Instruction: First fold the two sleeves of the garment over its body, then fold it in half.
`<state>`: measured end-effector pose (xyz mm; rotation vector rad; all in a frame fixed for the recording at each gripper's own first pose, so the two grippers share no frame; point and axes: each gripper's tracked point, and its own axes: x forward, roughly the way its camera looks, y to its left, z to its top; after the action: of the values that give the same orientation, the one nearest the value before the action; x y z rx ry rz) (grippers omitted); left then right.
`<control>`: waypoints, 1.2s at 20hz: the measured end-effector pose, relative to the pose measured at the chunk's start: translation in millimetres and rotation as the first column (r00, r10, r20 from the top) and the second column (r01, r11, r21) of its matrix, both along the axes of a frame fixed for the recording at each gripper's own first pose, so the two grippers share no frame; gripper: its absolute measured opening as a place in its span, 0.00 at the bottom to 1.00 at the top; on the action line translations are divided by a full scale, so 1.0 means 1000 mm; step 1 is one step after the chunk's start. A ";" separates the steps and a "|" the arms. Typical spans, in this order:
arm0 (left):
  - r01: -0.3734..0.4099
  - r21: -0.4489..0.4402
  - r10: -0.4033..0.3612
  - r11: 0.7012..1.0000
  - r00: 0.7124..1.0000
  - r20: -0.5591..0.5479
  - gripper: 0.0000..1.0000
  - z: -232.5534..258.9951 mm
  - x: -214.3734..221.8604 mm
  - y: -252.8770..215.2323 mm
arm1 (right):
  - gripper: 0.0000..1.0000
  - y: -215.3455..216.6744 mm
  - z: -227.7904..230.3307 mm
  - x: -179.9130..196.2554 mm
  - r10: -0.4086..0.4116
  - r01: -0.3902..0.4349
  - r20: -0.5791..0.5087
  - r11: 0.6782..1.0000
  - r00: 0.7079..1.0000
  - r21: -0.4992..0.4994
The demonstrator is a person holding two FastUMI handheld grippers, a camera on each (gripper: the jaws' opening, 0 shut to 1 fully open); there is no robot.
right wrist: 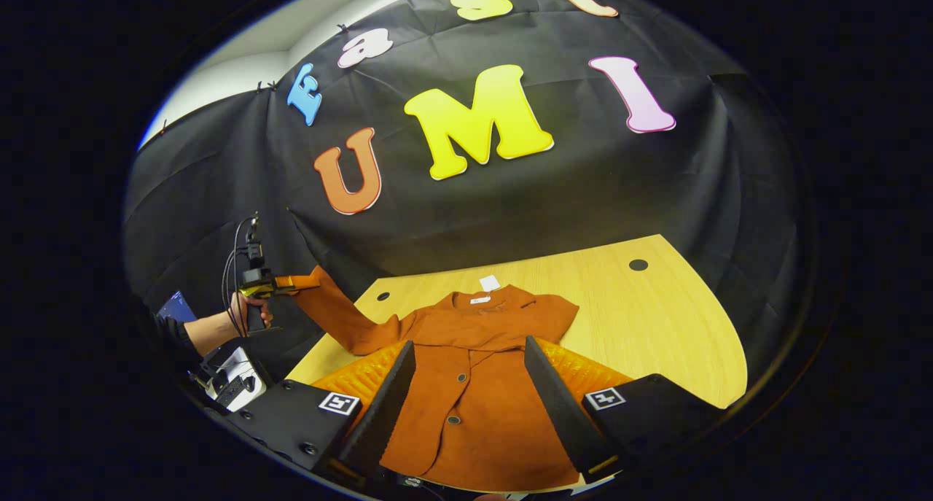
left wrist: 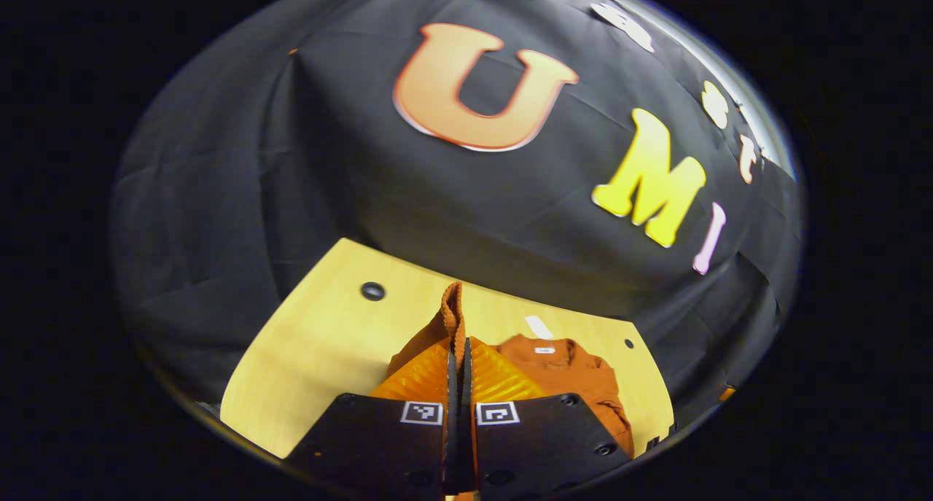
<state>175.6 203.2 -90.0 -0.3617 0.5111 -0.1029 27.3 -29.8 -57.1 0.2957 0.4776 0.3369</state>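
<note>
The left gripper (right wrist: 295, 284) is pinching the left sleeve (right wrist: 342, 319) by its cuff, jaws shut tight on it, holding it stretched out past the table (right wrist: 656, 319) edge. The shirt (right wrist: 474, 384) is lying flat on the table, buttons up. The right gripper (right wrist: 470, 388) is hovering over the body, jaws wide apart and holding nothing. The thin cuff could be slipping free mid-swing, or the pull could be dragging the whole shirt sideways.

One rust-orange jacket (right wrist: 474, 384) lies on one wooden table (right wrist: 656, 319). Two buttons (right wrist: 461, 377) show down its front. Two dark round holes (right wrist: 638, 265) mark the tabletop, at 11 and 1 o'clock of the collar. One white tag (right wrist: 490, 283) lies beside the collar.
</note>
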 end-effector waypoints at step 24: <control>0.234 0.023 -0.214 0.972 0.922 -0.323 0.03 -0.188 0.061 -0.411 | 0.96 -0.256 -0.017 -0.049 -0.315 0.314 -0.001 0.949 0.949 0.036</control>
<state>236.9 -208.1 -278.1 -0.2591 0.8752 -0.2529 -21.6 -285.3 -73.9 0.3998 0.4118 0.0346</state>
